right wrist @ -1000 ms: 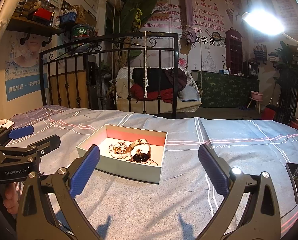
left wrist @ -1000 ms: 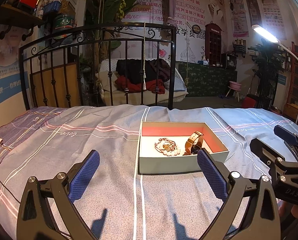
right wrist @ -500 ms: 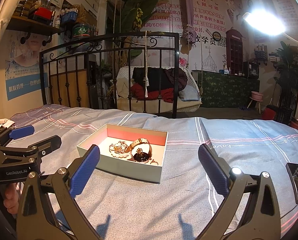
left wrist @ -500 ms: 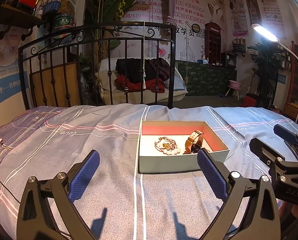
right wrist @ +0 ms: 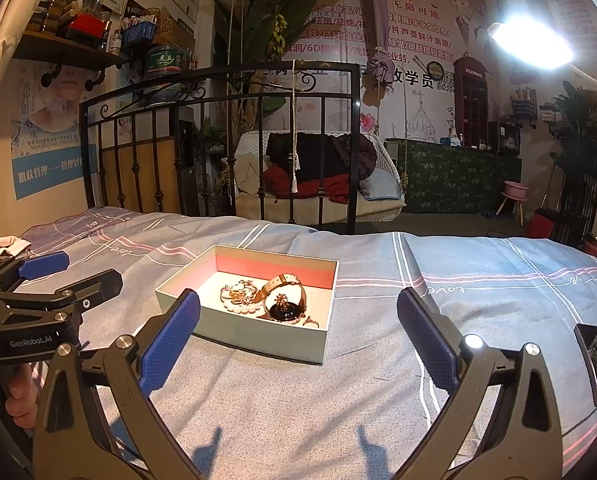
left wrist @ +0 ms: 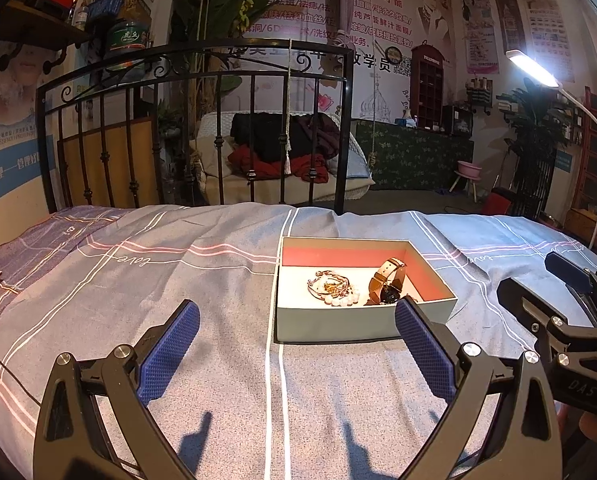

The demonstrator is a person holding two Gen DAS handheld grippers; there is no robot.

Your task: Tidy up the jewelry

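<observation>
1. Grey-blue striped bedding [left wrist: 138,280] is covering the bed, with a black iron headboard [left wrist: 194,80] standing behind it and posters hanging on the far wall.
2. Almost nothing is differing from a second ago: the box [left wrist: 338,322] is sitting in the same spot and both grippers are hovering as before, with only a slight drift of the views.
3. One box is lying on the bedding, grey outside and pink on its inner walls, and the jewelry is lying inside it.
4. One watch [right wrist: 286,300] is standing on edge in the box with its brown strap looped up; one tangle of bracelets [right wrist: 238,294] is lying just beside it, touching or nearly so, and how many strands are in it cannot be told.
5. Two grippers are showing: the left gripper [left wrist: 294,336] is hovering near the box with its jaws spread wide and holding nothing; the right gripper [right wrist: 298,336] is likewise spread wide and holding nothing.
6. Right wrist view alone is showing a small ring [right wrist: 311,323] by the watch, the dark watch face, and one phone [right wrist: 596,364] lying at the right edge of the bedding.
7. Left wrist view alone is showing the lamp's [left wrist: 532,68] white curved stem; the right view is showing only its glare.
</observation>
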